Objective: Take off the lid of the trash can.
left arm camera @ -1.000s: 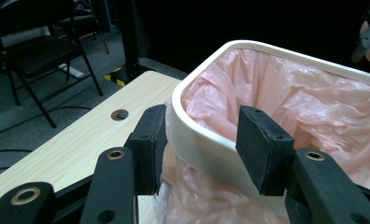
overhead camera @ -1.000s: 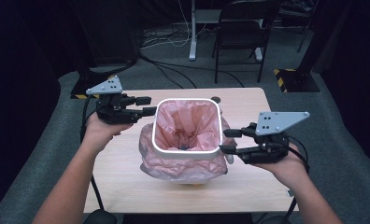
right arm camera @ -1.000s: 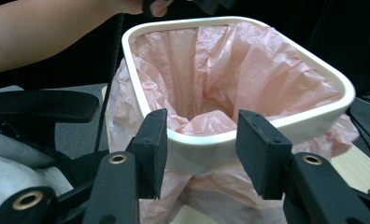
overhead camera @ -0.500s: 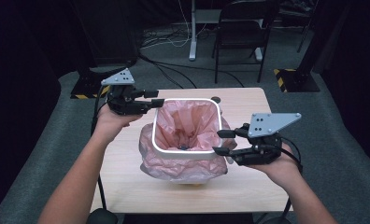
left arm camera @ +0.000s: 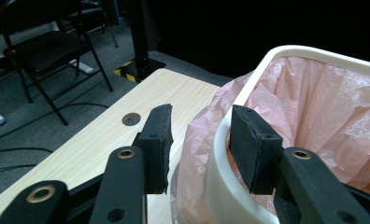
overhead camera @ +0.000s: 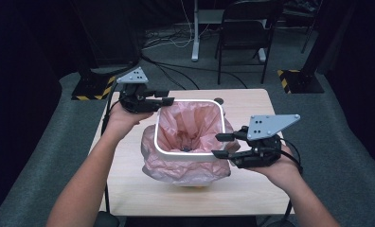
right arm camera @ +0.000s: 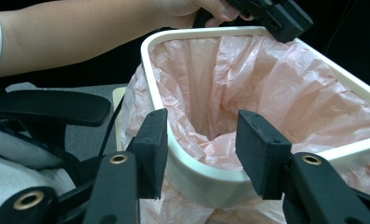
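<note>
Both claws, left [left arm camera: 199, 144] and right [right arm camera: 202, 149], are spread astride the bin rim [overhead camera: 188, 153]; the left has just been closing, and the pink liner [overhead camera: 190, 127] could be torn if squeezed unevenly.

A lab or studio: black curtains, floor cables [overhead camera: 176, 75], folding chair [overhead camera: 245, 33].

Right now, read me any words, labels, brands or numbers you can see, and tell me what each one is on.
None: the white bin, its pink bag, the table and the chair carry no readable writing.
Yellow-and-black hazard stripes mark a stand base; no words.
</note>
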The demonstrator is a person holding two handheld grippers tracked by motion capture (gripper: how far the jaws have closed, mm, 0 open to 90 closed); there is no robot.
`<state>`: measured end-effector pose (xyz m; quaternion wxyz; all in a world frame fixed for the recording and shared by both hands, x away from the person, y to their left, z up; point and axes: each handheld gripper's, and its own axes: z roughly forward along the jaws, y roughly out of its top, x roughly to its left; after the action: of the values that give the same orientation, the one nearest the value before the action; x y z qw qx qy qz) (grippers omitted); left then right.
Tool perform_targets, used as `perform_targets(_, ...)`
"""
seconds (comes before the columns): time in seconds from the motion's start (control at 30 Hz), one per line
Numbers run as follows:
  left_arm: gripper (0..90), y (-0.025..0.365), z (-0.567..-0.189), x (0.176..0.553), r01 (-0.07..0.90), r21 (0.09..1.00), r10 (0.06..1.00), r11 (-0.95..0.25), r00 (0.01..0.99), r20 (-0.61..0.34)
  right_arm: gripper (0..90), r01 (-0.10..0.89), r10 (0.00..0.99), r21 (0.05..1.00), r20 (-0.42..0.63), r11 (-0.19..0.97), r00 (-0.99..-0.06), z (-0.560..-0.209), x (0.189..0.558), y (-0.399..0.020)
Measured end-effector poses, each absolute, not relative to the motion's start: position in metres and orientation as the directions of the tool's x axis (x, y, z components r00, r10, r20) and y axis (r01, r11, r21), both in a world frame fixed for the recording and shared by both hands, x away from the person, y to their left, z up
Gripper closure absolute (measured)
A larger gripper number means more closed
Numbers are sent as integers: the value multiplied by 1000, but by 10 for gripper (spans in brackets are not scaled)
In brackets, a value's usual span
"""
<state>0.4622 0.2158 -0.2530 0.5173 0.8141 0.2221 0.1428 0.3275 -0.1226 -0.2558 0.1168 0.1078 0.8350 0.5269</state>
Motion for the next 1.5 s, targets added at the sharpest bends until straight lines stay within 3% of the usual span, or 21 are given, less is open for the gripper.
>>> perform_targets(1.1,739,205,-261,467,225,870,442,-439,897,-9,711,44,189,880,-52,472,-981,-268,334,-92)
perform_targets(1.5,745,205,-261,467,219,869,435,-443,900,-5,767,27,152,862,-58,507,-987,-269,336,-83)
